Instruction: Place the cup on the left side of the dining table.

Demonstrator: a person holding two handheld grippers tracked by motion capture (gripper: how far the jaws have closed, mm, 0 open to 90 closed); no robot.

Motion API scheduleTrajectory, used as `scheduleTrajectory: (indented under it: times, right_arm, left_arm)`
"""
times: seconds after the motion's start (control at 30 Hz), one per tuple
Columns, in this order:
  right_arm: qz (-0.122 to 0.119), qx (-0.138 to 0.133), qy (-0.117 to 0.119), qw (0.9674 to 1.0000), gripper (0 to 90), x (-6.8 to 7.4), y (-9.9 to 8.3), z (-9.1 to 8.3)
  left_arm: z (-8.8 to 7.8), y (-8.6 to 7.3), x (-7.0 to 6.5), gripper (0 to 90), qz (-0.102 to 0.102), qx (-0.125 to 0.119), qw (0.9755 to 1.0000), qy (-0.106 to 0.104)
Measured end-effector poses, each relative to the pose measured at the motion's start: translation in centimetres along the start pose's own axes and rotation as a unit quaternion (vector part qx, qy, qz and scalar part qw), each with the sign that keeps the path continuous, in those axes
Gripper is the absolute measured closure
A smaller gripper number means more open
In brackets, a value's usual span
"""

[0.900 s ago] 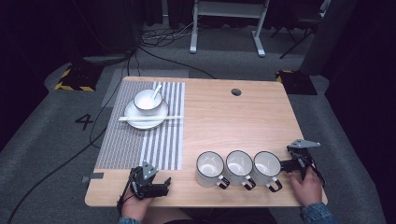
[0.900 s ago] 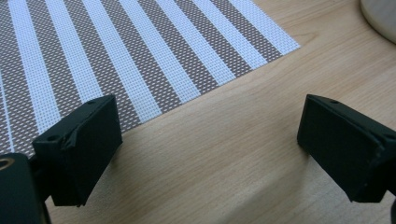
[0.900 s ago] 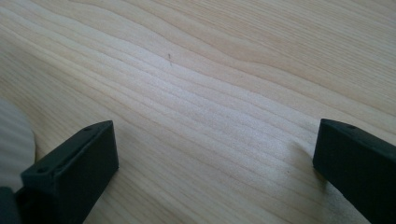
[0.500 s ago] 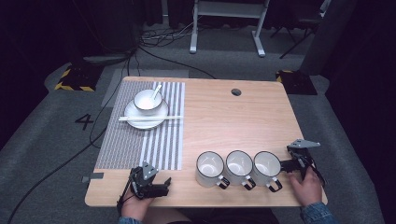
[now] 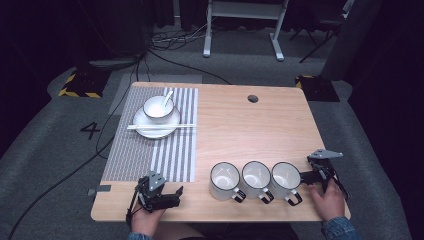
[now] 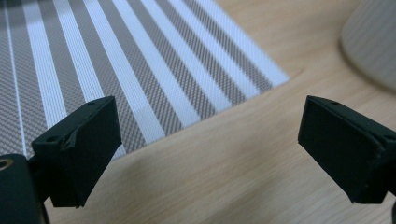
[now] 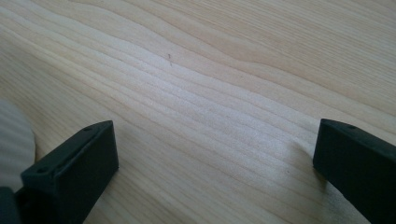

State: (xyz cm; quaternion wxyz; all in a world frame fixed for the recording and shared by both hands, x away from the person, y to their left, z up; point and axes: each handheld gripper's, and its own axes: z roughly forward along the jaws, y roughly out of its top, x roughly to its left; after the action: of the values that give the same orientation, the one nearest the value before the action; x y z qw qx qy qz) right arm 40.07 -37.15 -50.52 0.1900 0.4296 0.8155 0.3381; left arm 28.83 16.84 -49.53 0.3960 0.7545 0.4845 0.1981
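Observation:
Three white mugs stand in a row near the table's front edge: the left mug [image 5: 223,180], the middle mug [image 5: 255,176] and the right mug [image 5: 286,178]. My right gripper [image 5: 311,176] rests open on the wood just right of the right mug; a blurred edge of that mug [image 7: 14,140] shows at its left. My left gripper [image 5: 172,196] lies open at the front left beside the striped placemat [image 5: 150,135]. In the left gripper view the placemat's corner [image 6: 154,70] lies ahead, and a blurred mug [image 6: 371,42] stands at the upper right.
A white bowl with a spoon [image 5: 158,106] sits on a plate [image 5: 156,124] at the far end of the placemat, with chopsticks [image 5: 160,127] laid across the plate. A cable hole [image 5: 252,99] marks the table's far side. Cables and a stand lie on the floor beyond.

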Motion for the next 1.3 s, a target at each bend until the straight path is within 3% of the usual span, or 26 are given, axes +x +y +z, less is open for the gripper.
scheduleTrajectory:
  times: [0.07,0.23,0.5,0.77,0.93,1.13,1.3]
  right_arm:
    - [0.000,0.000,0.000,1.0000,0.2,0.0,0.0,0.0]
    - [0.000,0.000,0.000,1.0000,0.2,0.0,0.0,0.0]
    - [0.000,0.000,0.000,1.0000,0.2,0.0,0.0,0.0]
    - [0.000,0.000,0.000,1.0000,0.2,0.0,0.0,0.0]
    - [-0.001,0.000,0.000,1.0000,0.2,0.0,0.0,0.0]
    - [0.000,0.000,0.000,1.0000,0.2,0.0,0.0,0.0]
    - [0.000,0.000,0.000,1.0000,0.2,0.0,0.0,0.0]
  left_arm:
    - [-0.6,0.4,-0.3,6.1,0.010,-0.004,0.9999,0.006]
    - [-1.4,0.9,-0.8,6.3,0.012,-0.017,0.9998,0.005]
    - [-3.0,2.3,-1.5,6.6,-0.005,-0.036,0.9993,0.007]
    - [-3.8,3.9,-2.4,6.7,-0.001,-0.047,0.9989,-0.004]
    - [-3.5,4.9,-3.2,6.8,0.003,-0.045,0.9987,-0.024]
    - [-3.7,6.9,-6.2,6.2,0.043,-0.069,0.9943,-0.069]
    - [-3.5,7.6,-7.5,5.9,0.054,-0.068,0.9933,-0.077]
